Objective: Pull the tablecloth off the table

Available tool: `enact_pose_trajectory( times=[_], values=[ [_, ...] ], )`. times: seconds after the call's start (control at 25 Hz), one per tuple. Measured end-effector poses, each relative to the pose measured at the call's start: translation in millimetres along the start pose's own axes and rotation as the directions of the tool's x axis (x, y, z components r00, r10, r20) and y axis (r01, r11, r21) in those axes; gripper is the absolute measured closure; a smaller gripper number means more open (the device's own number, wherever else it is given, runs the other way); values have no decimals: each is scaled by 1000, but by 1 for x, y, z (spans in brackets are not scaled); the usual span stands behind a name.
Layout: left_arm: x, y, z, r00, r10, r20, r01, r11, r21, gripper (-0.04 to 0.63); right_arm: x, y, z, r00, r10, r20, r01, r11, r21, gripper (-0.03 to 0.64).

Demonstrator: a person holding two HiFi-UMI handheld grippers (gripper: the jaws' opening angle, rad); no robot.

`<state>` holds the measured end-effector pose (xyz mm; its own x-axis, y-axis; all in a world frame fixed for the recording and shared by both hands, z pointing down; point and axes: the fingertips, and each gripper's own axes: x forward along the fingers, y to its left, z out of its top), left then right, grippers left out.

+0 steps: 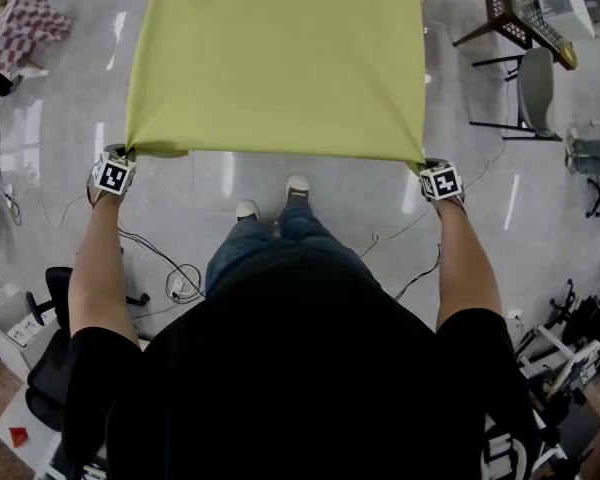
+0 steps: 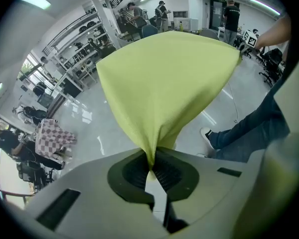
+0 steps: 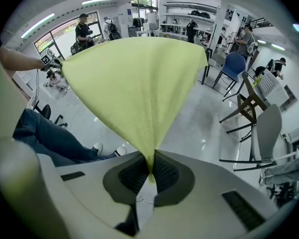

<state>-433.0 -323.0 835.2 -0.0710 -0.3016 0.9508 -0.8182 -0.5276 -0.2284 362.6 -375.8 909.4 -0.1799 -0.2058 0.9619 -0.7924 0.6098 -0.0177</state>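
Note:
A yellow-green tablecloth (image 1: 275, 63) is stretched out in front of the person, its near edge held up above the floor. My left gripper (image 1: 113, 173) is shut on its near left corner, and my right gripper (image 1: 440, 180) is shut on its near right corner. In the left gripper view the tablecloth (image 2: 164, 88) narrows to a point pinched between the dark pads (image 2: 167, 173). The right gripper view shows the tablecloth (image 3: 134, 93) likewise pinched between that gripper's pads (image 3: 134, 176). No table shows under the cloth.
Below the cloth lie a glossy grey floor (image 1: 230, 183) and loose cables (image 1: 175, 278). A grey chair (image 1: 535, 93) and a brown chair (image 1: 510, 13) stand at the right, a checkered cloth (image 1: 25, 23) at the far left. People stand at the room's far end.

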Motion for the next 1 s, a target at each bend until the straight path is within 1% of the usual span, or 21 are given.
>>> enact_pose_trajectory(
  times=[0.12,0.28,0.4,0.56,0.76,0.88,1.0],
  values=[
    [-8,-5,-20,1000,-8,5,8,1000,7,572,-9,16,-9,1000,-12,8,12,1000,14,598],
    [-19,-17,-37,1000,-18,11,18,999,38,572,-28,29,-24,999,-41,29,41,999,29,598],
    [-27,-24,-50,999,-22,30,20,998,62,572,-40,42,-38,997,-62,41,60,997,54,598],
    [-41,-37,-77,999,-28,35,26,998,61,572,-53,63,-54,994,-87,62,82,993,80,598],
    [-61,-56,-112,998,-38,45,35,997,62,571,-70,96,-90,992,-97,77,88,989,116,598],
    [-72,-68,-137,997,-55,51,51,996,76,572,-82,117,-110,990,-105,95,91,985,146,598],
    [-85,-76,-157,997,-57,60,51,995,91,572,-95,136,-124,986,-122,112,102,980,168,598]
  ],
)
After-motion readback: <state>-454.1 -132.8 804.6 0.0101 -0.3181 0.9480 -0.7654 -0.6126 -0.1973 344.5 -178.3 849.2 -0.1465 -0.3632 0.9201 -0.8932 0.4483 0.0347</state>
